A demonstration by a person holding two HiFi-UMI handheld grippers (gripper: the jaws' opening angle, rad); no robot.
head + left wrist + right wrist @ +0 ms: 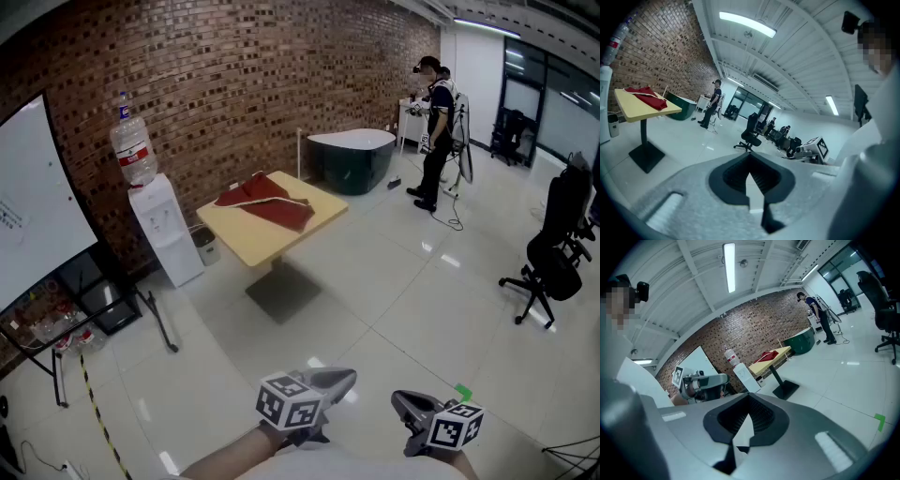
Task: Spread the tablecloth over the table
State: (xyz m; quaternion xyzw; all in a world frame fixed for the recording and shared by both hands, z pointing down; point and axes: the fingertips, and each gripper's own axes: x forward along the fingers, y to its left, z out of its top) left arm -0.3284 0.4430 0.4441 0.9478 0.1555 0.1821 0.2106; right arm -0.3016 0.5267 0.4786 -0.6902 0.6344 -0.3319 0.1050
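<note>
Grippers first: you hold two, low at the near edge of the head view, the left gripper [345,378] and the right gripper [401,403] side by side, apart from each other. Each one's own view shows it clenched on nothing, pads pressed together, with only pale floor tiles beyond. One green tape mark [462,390] sits on the floor just beside your right gripper.

Well ahead of you stands one table [272,246] on a single pedestal, its yellow top mostly bare. The one red tablecloth [267,199] lies bunched on the top's far-left part, not spread.

Left of the table, against the brick wall, is one water dispenser [167,230] carrying one bottle [133,150], and one whiteboard [33,206] is at the left edge. Beyond the table is one dark green tub [352,159]. One person [436,131] stands farther back, and one black office chair [558,248] is at the right.
</note>
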